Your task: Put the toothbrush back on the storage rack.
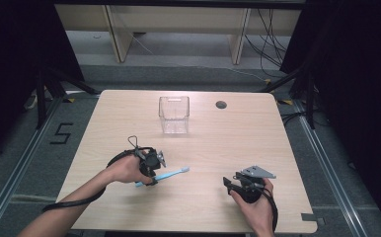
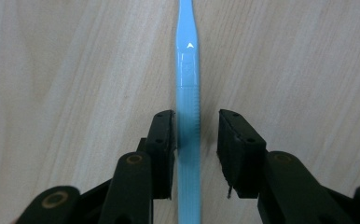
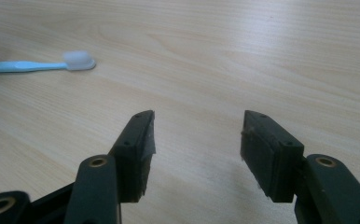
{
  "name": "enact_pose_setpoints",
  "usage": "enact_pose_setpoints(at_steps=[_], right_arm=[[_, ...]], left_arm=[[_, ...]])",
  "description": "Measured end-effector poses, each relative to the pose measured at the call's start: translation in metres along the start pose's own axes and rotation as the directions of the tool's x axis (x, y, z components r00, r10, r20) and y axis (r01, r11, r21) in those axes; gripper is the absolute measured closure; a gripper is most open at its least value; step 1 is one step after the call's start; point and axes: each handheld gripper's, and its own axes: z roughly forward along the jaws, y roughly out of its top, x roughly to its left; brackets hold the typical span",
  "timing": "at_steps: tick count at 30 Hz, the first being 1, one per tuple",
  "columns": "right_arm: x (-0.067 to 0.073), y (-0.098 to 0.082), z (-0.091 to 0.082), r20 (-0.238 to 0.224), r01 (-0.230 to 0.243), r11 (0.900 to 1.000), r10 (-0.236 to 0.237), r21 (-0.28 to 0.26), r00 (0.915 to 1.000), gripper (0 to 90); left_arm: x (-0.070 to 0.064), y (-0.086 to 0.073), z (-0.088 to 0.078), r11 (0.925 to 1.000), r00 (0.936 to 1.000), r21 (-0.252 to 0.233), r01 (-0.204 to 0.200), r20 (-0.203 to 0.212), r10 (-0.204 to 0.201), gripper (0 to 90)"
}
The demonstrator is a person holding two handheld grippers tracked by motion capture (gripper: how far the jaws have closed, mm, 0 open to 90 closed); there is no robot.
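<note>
wooden table [image 1: 257, 138] mid-area bare; left claw [image 2: 196, 140] straddles toothbrush [image 2: 187, 93] (near front edge).

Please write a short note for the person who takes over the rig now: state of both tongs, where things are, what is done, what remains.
Left tongs: open around the toothbrush handle; one pad touches it, the other stands apart. No grip yet.
Right tongs: open, holding nothing, low over the table.
Toothbrush: flat on the table, bristle end toward the right tongs.
Clear box: upright at the far side.
Done: left tongs lined up.
Left: close, lift; probably put it in the box.
</note>
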Motion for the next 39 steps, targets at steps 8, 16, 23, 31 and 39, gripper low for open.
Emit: enact_pose_setpoints(at_steps=[8,16,23,31,39], right_arm=[[0.000,0.000,0.000,-0.004,0.007,1.000,-0.007,0.000,1.0000,45.2],[0.000,0.000,0.002,-0.024,0.000,1.000,0.000,-0.005,0.9997,45.2],[0.001,0.000,0.002,-0.025,0.003,1.000,-0.003,0.003,0.9997,45.2],[0.002,0.000,0.003,-0.030,0.000,1.000,0.001,0.008,0.9995,45.1],[0.002,0.000,0.003,-0.025,-0.001,1.000,0.001,0.015,0.9997,44.9]], left_arm=[[0.001,0.002,0.003,0.9995,0.9999,0.030,-0.011,0.013,0.010,68.3],[0.002,0.005,0.004,0.9984,0.9996,0.052,-0.021,0.020,0.020,69.3],[0.002,0.007,0.005,0.9962,0.9993,0.080,-0.034,0.017,0.033,69.5],[0.001,0.010,0.005,0.9937,0.9990,0.103,-0.043,0.020,0.041,70.5],[-0.001,0.014,0.006,0.9891,0.9977,0.131,-0.068,0.011,0.067,72.7]])
